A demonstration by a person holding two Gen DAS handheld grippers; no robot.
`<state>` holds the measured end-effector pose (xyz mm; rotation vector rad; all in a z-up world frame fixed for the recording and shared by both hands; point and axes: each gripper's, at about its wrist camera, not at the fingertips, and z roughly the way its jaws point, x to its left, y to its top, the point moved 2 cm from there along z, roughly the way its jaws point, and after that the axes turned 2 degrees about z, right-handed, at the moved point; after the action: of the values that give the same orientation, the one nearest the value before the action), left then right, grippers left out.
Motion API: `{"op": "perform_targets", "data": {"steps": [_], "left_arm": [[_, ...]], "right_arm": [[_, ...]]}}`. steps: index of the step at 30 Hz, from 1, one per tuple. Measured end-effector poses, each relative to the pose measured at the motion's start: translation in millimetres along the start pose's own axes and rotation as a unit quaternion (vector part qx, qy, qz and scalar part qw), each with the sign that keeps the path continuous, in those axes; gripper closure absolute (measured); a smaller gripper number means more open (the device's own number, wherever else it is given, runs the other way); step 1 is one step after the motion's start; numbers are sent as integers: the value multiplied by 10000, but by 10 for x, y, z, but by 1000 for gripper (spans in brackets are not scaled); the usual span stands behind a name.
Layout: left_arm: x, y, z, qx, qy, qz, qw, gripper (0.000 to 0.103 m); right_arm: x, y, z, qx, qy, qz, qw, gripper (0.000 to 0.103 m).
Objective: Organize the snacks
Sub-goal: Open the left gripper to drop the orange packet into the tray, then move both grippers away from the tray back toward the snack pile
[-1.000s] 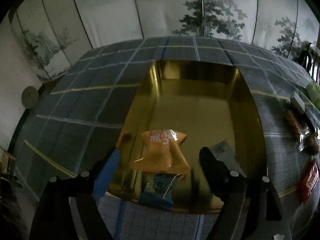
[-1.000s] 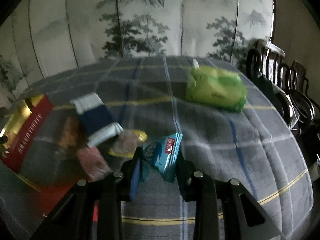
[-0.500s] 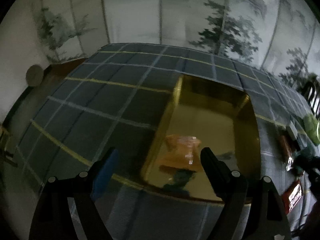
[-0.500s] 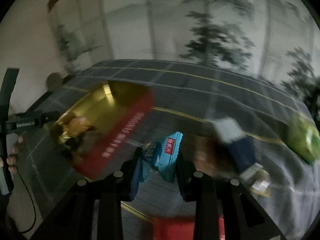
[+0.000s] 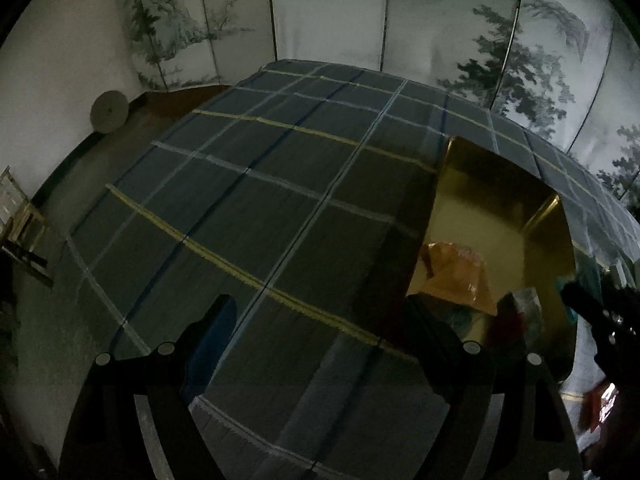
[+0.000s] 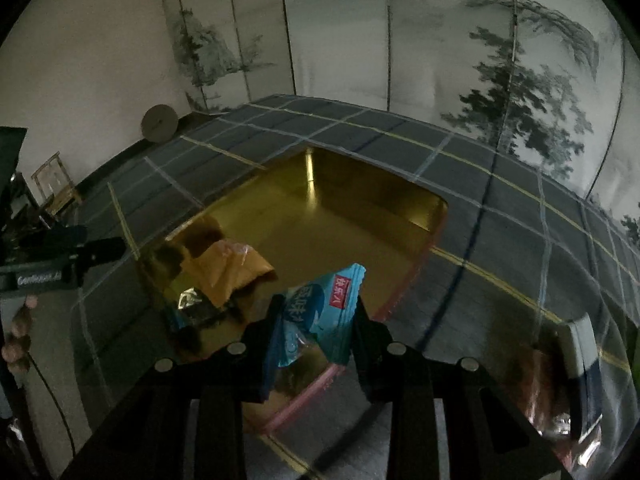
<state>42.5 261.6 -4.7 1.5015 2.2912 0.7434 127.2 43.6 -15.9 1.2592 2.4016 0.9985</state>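
Since the blue snack packet (image 6: pixel 320 312) is pinched upright between the pressed-in jaws of the right gripper (image 6: pixel 316 332), right over the near edge of the gold tray (image 6: pixel 360 184), it looks like it's being held there for a drop. Just beyond, an orange packet (image 6: pixel 228 268) is already parked inside. Off to the left, the left gripper (image 5: pixel 320 344) is kept spread and empty over the plaid tablecloth (image 5: pixel 260 200), probably so the tray is left clear.

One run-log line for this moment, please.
right claw: shut on blue packet, over gold tray | left claw: open, empty | orange packet: in tray
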Motion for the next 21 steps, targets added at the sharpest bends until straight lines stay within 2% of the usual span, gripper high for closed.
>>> {"op": "perform_targets", "data": {"steps": [8, 12, 15, 21], "left_arm": [[27, -61, -13, 59, -1, -3, 10000, 22], [1, -74, 21, 146, -89, 10, 9999, 22], [-49, -91, 42, 186, -136, 49, 9997, 22], [-233, -118, 30, 207, -250, 271, 9991, 22]], "right_arm": [[42, 48, 105, 92, 32, 30, 9999, 71], [41, 52, 107, 60, 23, 22, 10000, 67], [16, 50, 105, 63, 20, 86, 9999, 63], [-71, 23, 1, -32, 93, 259, 9996, 63]]}}
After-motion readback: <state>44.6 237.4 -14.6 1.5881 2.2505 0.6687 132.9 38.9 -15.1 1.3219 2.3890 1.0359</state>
